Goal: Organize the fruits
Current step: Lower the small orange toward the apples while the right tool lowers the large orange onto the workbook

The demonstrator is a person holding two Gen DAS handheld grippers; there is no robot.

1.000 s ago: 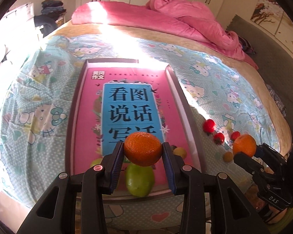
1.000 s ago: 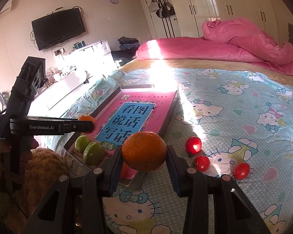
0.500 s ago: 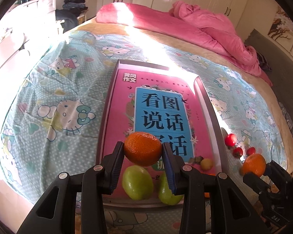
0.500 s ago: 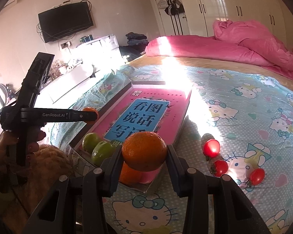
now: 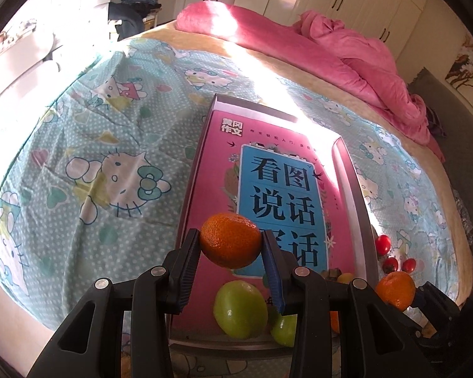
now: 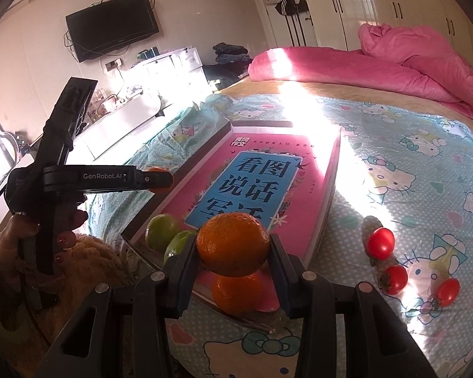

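In the left wrist view, our left gripper [image 5: 230, 253] clamps an orange [image 5: 230, 240] between its blue pads. Compared with a second ago, the tray [image 5: 351, 189] sits more to the right in this view and the orange now hangs over the tray's near-left part, above a green fruit [image 5: 240, 308]. A second green fruit [image 5: 282, 324] lies beside it at the near edge. We judge that this orange is close to its place and can be lowered next. At the right edge, the right gripper [image 5: 403, 293] carries another orange [image 5: 395, 289].

In the right wrist view, our right gripper [image 6: 233, 252] also grasps an orange [image 6: 233, 244]. It has come nearer to the tray's near-right corner, where one orange [image 6: 236, 293] already lies. Three tomatoes [image 6: 394, 278] wait on the sheet [image 6: 410, 173], just beside the tray's right side, so sorting is not finished.

The left gripper's arm reads "GenRobot.AI". The pink book [image 6: 255, 186] in the tray carries large Chinese characters, 看图说话, and small yellow ones, 黄冈作文.
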